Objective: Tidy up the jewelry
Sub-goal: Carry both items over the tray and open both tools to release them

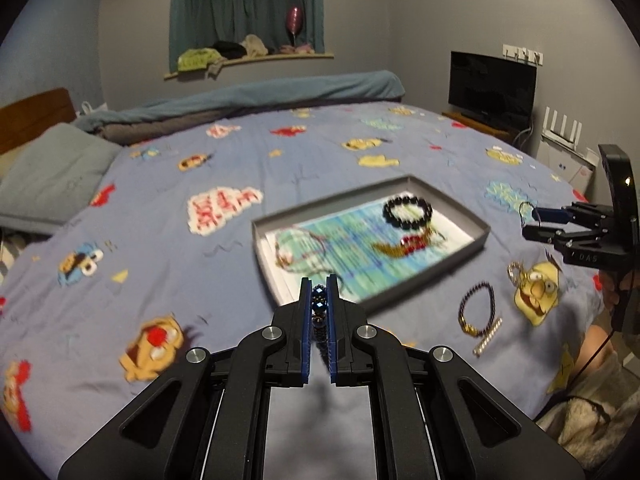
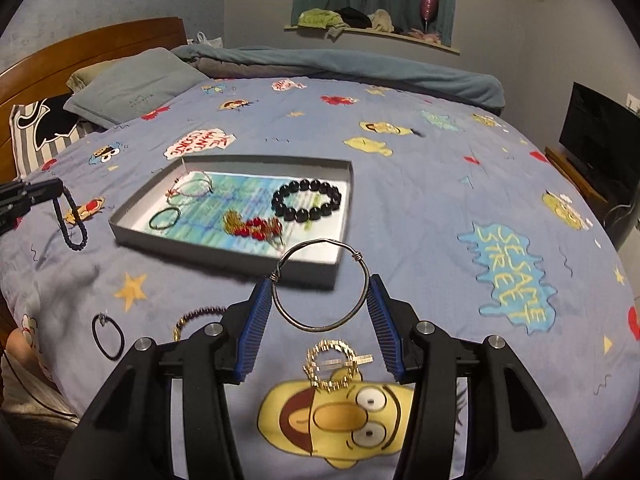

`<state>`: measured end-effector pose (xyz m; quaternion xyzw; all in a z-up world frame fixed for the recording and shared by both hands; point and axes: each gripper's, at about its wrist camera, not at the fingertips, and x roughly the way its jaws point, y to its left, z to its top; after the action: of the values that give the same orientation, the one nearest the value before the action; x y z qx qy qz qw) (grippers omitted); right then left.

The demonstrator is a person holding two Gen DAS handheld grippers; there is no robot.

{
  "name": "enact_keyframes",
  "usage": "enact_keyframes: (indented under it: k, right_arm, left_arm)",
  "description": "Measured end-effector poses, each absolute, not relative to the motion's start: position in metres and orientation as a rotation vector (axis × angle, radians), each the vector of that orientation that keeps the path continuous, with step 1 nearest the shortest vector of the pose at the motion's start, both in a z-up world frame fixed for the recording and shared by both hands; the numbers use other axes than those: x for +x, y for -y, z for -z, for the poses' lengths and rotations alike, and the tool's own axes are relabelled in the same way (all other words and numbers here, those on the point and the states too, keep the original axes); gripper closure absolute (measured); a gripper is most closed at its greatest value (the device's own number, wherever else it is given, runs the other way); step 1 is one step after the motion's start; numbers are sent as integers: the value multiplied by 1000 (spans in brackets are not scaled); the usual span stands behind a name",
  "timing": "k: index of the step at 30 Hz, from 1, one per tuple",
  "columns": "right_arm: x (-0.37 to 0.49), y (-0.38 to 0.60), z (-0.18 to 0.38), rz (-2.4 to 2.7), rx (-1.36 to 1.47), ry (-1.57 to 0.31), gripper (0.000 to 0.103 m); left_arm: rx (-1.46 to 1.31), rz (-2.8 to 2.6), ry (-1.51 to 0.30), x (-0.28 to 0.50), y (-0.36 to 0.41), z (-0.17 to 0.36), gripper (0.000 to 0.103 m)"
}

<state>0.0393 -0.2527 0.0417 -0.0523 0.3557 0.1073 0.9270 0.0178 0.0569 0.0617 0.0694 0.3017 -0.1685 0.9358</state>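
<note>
Left gripper [image 1: 319, 286] on bead bracelet [image 1: 319, 312]

Dim, even indoor light is falling over the blue cartoon-print bedspread [image 1: 280, 168]; motion blur is smearing the shallow grey cardboard tray [image 1: 472, 236], and fisheye distortion is bending and darkening the edges.

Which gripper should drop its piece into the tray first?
Probably the left gripper: its dark bead bracelet is right at the grey tray edge. The right gripper, holding the wire bangle, looks slightly farther.
</note>
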Motion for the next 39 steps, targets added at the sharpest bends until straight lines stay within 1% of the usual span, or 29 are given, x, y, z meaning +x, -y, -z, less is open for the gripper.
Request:
enact_keyframes:
  k: [11, 25, 32, 39]
  right_arm:
    - [85, 230, -39, -308, -67, -770, 54]
    - [128, 195, -10, -364, -107, -859, 54]
    - [140, 189, 1, -365, -137, -915, 54]
    - [142, 191, 7, -349, -177, -958, 54]
  left_arm:
    - [147, 343, -614, 51, -59, -74, 96]
    - [151, 495, -626, 88, 4, -68, 96]
    - [106, 554, -686, 99, 26, -42, 96]
    - [76, 515, -786, 106, 9, -4, 96]
